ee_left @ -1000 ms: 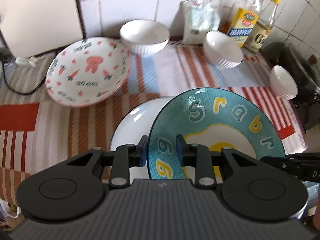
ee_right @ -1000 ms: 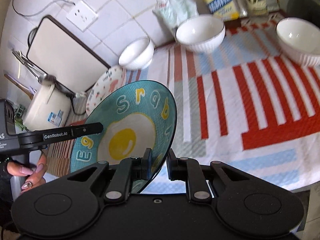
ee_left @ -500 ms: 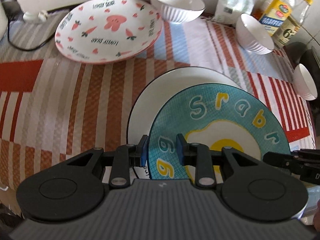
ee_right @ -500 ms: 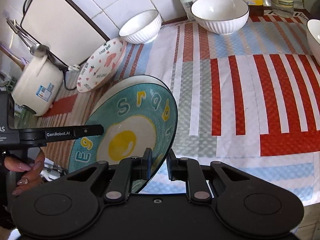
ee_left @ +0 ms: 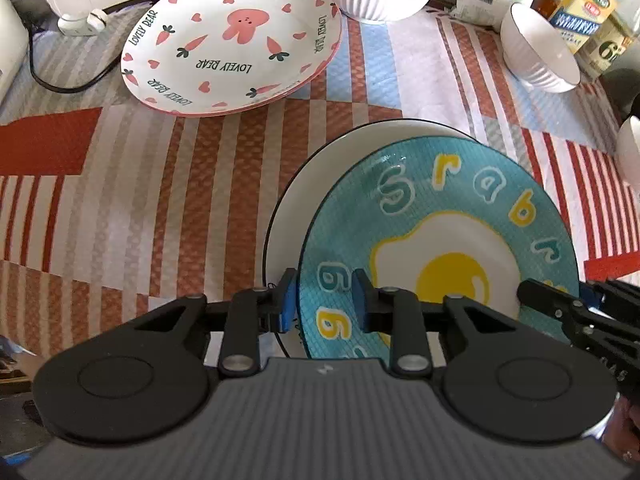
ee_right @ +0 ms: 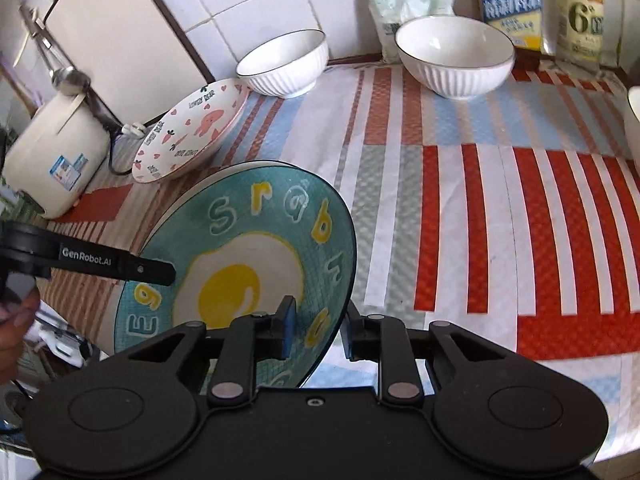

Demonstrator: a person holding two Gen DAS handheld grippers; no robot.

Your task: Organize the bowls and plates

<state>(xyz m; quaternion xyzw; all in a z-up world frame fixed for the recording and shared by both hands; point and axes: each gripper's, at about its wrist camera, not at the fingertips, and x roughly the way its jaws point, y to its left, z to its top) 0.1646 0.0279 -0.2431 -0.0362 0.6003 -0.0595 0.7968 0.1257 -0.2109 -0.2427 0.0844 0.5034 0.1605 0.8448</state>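
The round teal ceramic plate with a fried-egg print (ee_left: 436, 248) hangs over the plain white black-rimmed plate (ee_left: 320, 184), its near rim pinched by both the left gripper (ee_left: 325, 300) and right gripper (ee_right: 316, 330). Uneven release could tilt it, clattering or chipping.

Two wrist fisheyes, close above a striped tablecloth (ee_left: 168, 184), facing the tiled wall from opposite sides; shared: teal egg plate (ee_left: 440, 240) (ee_right: 256, 248), rabbit plate (ee_left: 232, 36) (ee_right: 192, 128).
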